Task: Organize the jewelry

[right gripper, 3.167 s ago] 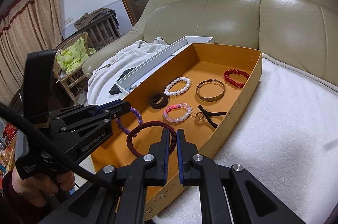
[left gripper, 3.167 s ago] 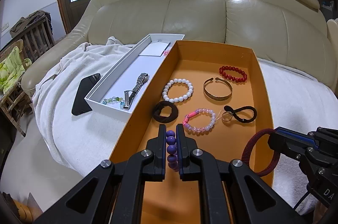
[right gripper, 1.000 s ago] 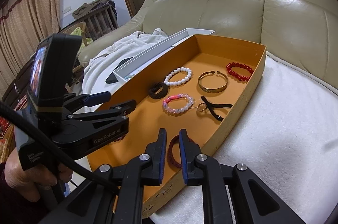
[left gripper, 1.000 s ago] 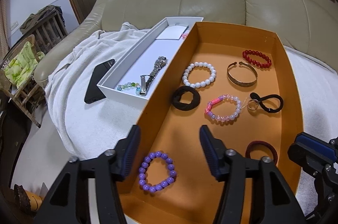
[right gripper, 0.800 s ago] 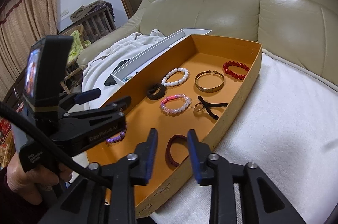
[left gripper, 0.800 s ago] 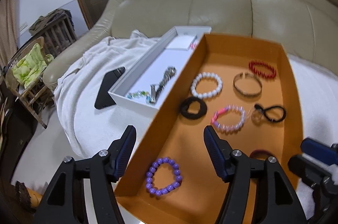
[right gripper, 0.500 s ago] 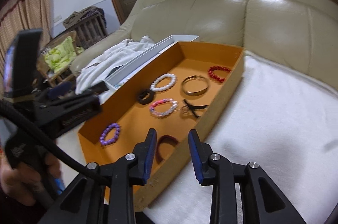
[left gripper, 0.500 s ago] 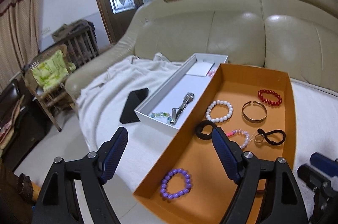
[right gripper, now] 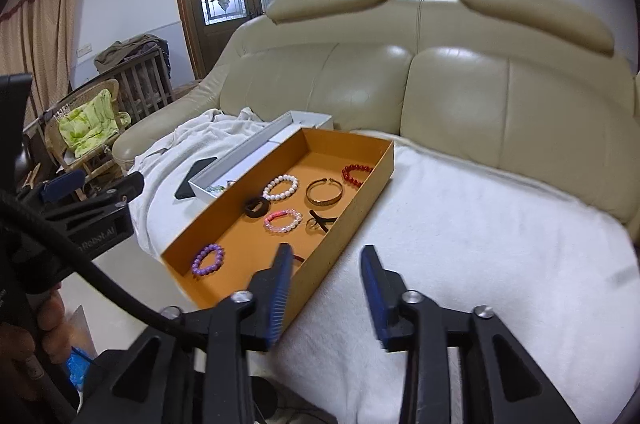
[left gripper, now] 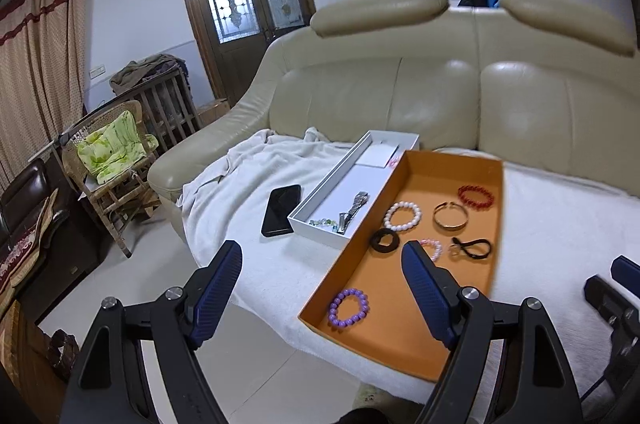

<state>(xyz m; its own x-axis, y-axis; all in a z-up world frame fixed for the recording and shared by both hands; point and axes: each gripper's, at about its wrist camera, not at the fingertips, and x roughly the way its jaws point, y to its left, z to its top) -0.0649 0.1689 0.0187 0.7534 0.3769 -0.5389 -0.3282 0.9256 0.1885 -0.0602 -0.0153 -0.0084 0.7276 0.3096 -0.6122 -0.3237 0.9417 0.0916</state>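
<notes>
- Both grippers have drawn up and back from the orange tray (left gripper: 496,224); the purple bead bracelet (left gripper: 348,307) and the dark red band (right gripper: 298,258), carried a few seconds ago, now lie in its near end.
- Left gripper (left gripper: 322,290) stands wide and empty.
- Right gripper (right gripper: 326,288) is opening its jaws, nothing between them.
- Left to sort, probably: the metal watch (left gripper: 354,210) and pale green bead bracelet (left gripper: 322,222) in the white box (left gripper: 332,180), just beside the tray.
- The watch looks heavier, with slick, floppy links; pinching across the strap by the case seems safest.
- The bead bracelet is light and may roll; grip one side of the loop.
</notes>
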